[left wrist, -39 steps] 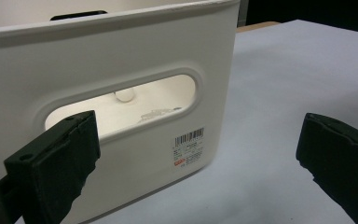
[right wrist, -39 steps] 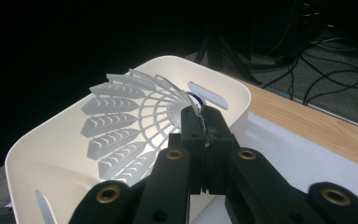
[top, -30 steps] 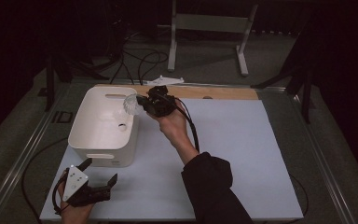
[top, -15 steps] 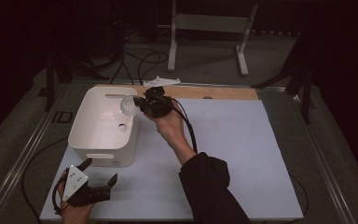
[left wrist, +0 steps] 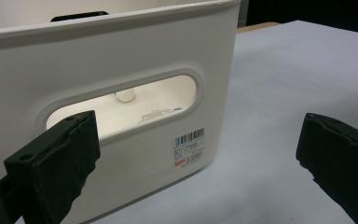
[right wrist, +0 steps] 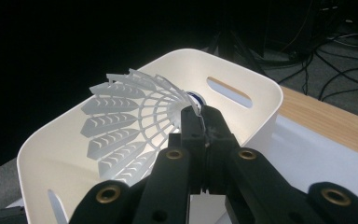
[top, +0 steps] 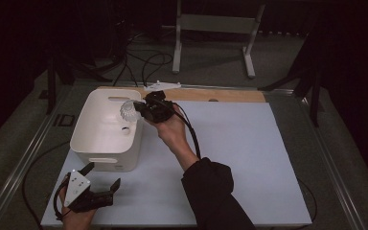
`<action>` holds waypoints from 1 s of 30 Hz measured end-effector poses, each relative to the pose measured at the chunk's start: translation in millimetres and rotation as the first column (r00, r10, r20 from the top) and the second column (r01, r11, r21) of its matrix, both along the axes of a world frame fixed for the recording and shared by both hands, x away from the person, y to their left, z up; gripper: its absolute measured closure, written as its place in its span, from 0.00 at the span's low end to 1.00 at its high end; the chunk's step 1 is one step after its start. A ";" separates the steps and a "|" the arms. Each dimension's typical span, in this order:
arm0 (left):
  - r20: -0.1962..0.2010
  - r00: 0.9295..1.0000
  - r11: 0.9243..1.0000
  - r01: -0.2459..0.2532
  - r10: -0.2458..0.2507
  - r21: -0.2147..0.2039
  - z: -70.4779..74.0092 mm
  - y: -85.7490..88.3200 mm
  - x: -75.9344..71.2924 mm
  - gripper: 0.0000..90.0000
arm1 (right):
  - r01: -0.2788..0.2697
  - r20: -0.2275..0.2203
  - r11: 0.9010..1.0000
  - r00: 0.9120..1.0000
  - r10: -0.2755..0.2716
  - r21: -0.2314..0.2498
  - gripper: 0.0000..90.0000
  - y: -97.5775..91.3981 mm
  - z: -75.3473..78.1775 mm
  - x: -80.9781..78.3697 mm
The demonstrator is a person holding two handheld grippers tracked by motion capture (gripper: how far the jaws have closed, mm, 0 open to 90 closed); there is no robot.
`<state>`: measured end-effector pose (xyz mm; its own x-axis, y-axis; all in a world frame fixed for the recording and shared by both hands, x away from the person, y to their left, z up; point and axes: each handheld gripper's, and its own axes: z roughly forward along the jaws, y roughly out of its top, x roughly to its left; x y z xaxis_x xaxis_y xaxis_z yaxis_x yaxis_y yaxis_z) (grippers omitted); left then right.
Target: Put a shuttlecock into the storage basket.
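A white plastic shuttlecock [top: 129, 111] [right wrist: 126, 126] hangs over the right side of a white bin [top: 84, 129] [right wrist: 270, 93], skirt fanned out to the left. My right gripper [top: 141, 109] [right wrist: 200, 119] is shut on its skirt near the cork end, held just above the bin's right rim. Near the table's front left corner, my left gripper [top: 103, 176] [left wrist: 198, 158] stands open with nothing between its jaws, facing the bin's [left wrist: 121, 56] handle slot. Through that slot another shuttlecock [left wrist: 124, 95] lies on the bin floor.
The bin sits at the left of a pale blue mat [top: 230, 143]. A wooden strip [top: 220, 94] runs along the mat's far edge with a small white piece [top: 160, 86] on it. A metal stand [top: 215, 24] and cables lie on the floor beyond.
My right gripper has shifted slightly left and down with the shuttlecock, further over the bin. The left gripper has kept still.
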<state>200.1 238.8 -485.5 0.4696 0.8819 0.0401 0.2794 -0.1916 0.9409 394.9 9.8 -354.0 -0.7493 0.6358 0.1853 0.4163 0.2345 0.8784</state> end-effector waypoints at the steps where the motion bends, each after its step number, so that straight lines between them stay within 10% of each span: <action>1: 0.000 1.000 1.000 0.000 0.000 -0.001 -0.1 -0.1 0.1 0.00 | -0.002 0.000 1.000 1.000 0.002 -0.002 0.99 0.7 -0.6 -0.3; 30: -0.001 1.000 1.000 0.000 0.000 0.002 0.2 0.2 -0.1 0.00 | -0.052 0.003 0.999 0.999 0.052 -0.018 0.99 19.0 -4.8 -8.9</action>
<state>200.0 239.0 -485.3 0.4697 0.8819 0.0415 0.2801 -0.1935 0.9403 386.1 28.7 -358.8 -0.7817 0.5995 0.1719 0.4006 0.2715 0.8751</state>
